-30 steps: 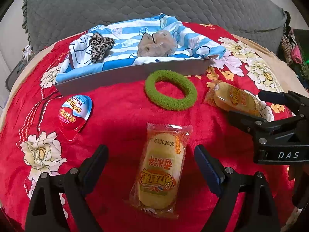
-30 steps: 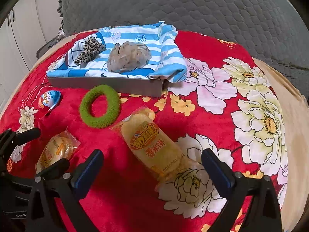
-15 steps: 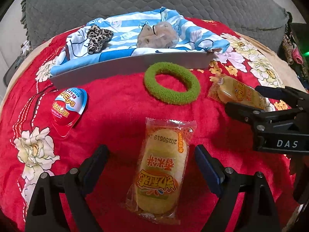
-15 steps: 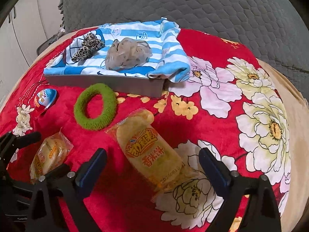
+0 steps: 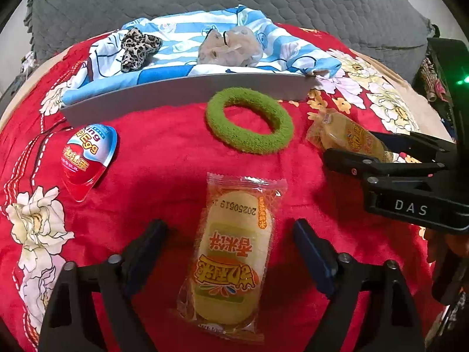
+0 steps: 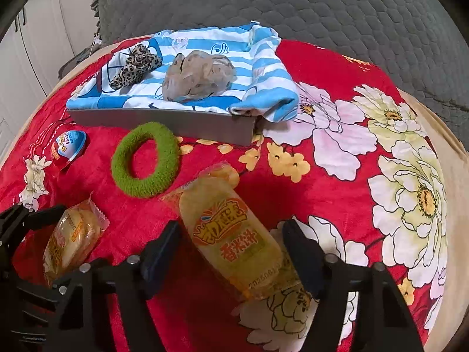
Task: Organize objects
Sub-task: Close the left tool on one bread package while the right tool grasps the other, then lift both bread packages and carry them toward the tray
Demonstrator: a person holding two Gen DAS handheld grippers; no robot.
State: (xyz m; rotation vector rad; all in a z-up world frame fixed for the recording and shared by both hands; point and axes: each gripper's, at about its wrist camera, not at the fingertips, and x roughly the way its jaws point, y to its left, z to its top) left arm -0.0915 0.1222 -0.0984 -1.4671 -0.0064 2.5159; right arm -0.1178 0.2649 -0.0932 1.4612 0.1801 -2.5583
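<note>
Two yellow snack packets lie on the red floral blanket. My left gripper (image 5: 228, 246) is open, its fingers on either side of one packet (image 5: 231, 261). My right gripper (image 6: 231, 249) is open and straddles the other packet (image 6: 234, 234), which also shows in the left wrist view (image 5: 348, 138). The fingers stand apart from the wrappers. A green ring (image 5: 249, 120) and a red-and-blue egg-shaped toy (image 5: 85, 161) lie further ahead. A grey tray (image 5: 187, 94) holds a blue striped cloth (image 5: 258, 50), a leopard scrunchie (image 5: 137, 47) and a beige scrunchie (image 5: 228, 47).
A grey quilted cushion (image 6: 293, 3) stands behind the tray. The blanket's edge drops off at the right (image 6: 457, 205). White cabinet doors (image 6: 35, 38) are at the far left.
Both grippers have moved forward and down over their packets. The right gripper's fingers have narrowed around its packet.
</note>
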